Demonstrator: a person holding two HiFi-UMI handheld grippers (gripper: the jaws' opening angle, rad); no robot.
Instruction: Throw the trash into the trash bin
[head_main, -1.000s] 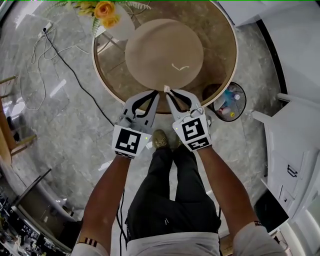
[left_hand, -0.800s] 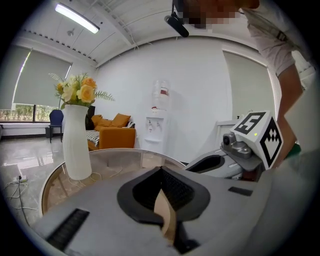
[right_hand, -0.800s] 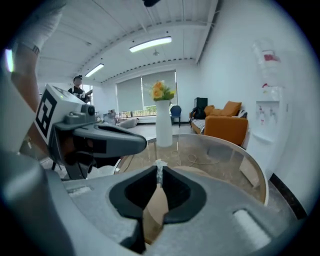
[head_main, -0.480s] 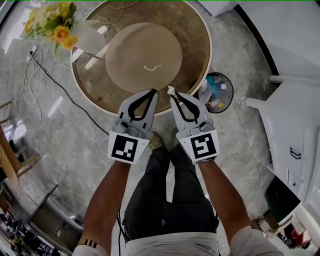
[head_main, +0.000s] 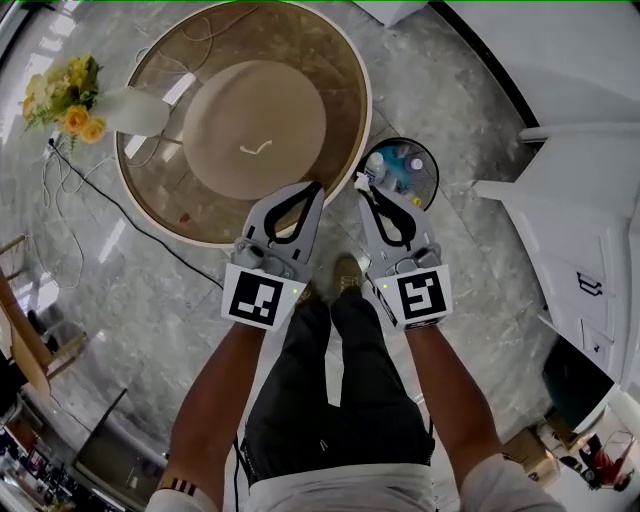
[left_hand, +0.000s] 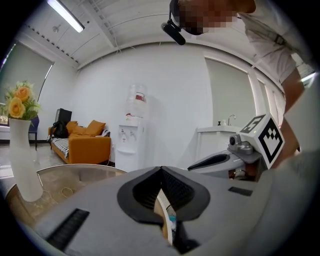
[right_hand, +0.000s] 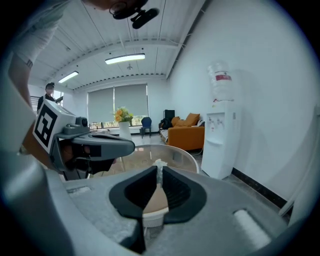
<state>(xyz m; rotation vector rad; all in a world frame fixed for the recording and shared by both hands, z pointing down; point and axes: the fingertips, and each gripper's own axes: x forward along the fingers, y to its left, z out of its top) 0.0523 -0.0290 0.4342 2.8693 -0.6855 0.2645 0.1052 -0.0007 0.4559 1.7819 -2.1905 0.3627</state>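
The right gripper (head_main: 364, 190) pinches a small white scrap of paper (head_main: 361, 180) between its fingertips, and the scrap's crumpled end sticks up past them in the right gripper view (right_hand: 159, 164). Seen from above, the scrap lines up with the left edge of the round dark trash bin (head_main: 434, 175), which stands on the stone floor just beside the round glass table (head_main: 355, 110). The bin already holds a clear plastic bottle (head_main: 379, 167) and some coloured wrappers (head_main: 412, 165). The left gripper (head_main: 317, 188) is level with the right one, its fingers pressed together with nothing between them. On the far side of the table a white vase (head_main: 135, 110) holds yellow flowers (head_main: 62, 95), and a thin white strip (head_main: 255, 149) lies on the table's tan middle.
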